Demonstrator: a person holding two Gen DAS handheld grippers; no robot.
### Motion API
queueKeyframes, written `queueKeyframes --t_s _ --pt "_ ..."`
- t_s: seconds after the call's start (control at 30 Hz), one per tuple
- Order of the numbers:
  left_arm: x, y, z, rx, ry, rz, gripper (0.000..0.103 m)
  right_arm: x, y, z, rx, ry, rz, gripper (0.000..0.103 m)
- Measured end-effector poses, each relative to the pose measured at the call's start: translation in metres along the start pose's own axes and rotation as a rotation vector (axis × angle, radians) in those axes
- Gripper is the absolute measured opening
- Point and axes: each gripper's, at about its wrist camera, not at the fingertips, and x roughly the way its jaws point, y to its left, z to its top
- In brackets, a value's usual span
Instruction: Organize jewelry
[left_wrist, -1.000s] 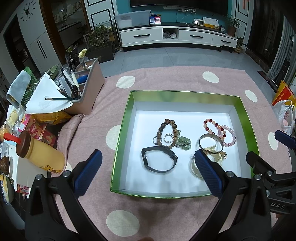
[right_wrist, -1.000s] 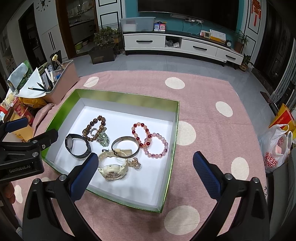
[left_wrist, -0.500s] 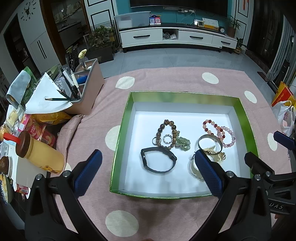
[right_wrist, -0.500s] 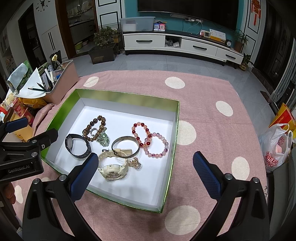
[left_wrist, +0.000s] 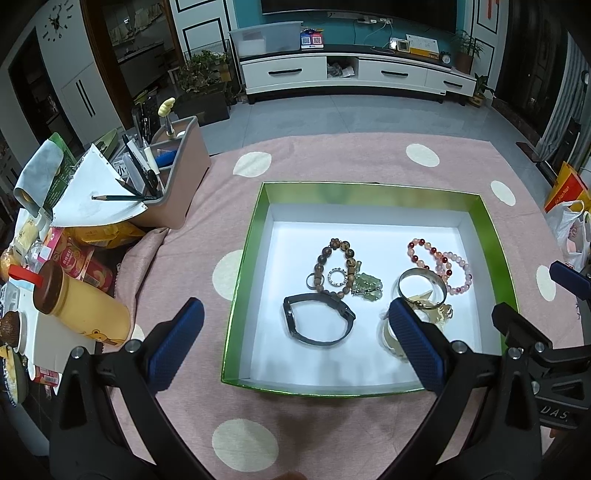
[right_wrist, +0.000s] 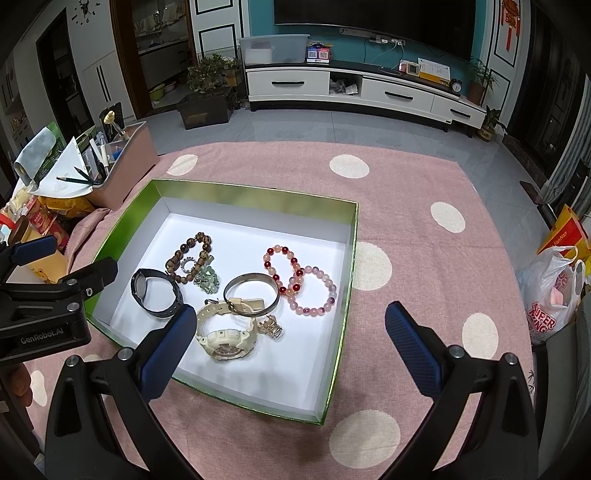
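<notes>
A green box (left_wrist: 491, 236) (right_wrist: 352, 254) with a white floor lies on the pink dotted cloth. In it lie a black wristband (left_wrist: 317, 319) (right_wrist: 157, 293), a brown bead bracelet (left_wrist: 334, 266) (right_wrist: 190, 253), a green charm (left_wrist: 365, 286) (right_wrist: 207, 278), a silver bangle (left_wrist: 421, 282) (right_wrist: 251, 293), red and pink bead bracelets (left_wrist: 441, 264) (right_wrist: 299, 284), a cream watch (right_wrist: 225, 334) and a small gold piece (right_wrist: 271, 326). My left gripper (left_wrist: 295, 339) is open and empty above the box's near edge. My right gripper (right_wrist: 291, 343) is open and empty over the box's near right corner.
A pink organizer (left_wrist: 173, 173) (right_wrist: 125, 162) with pens and paper stands left of the box. A yellow bottle (left_wrist: 81, 310), cans and snack packs lie at the far left. A plastic bag (right_wrist: 554, 291) and a TV cabinet (right_wrist: 362, 92) are off the table.
Both grippers have stayed nearly still. The left wrist view has crept slightly forward; nothing in the box has moved.
</notes>
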Motion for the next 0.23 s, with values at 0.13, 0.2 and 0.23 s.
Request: queueKeyframes --t_s 0.13,0.2,0.23 --pt "-0.0001 -0.0005 0.0001 0.002 0.001 0.0 0.101 0.0002 -0.0001 -0.0001 0.0 0.0 0.0 0.102" --pt "-0.0003 -0.0006 -0.0003 0.003 0.002 0.001 0.101 0.0 -0.0001 -0.0001 0.0 0.001 0.0 0.102" --pt "-0.0004 -0.0004 -0.0005 0.003 0.003 0.001 0.101 0.0003 0.0 -0.0002 -0.001 0.001 0.0 0.102"
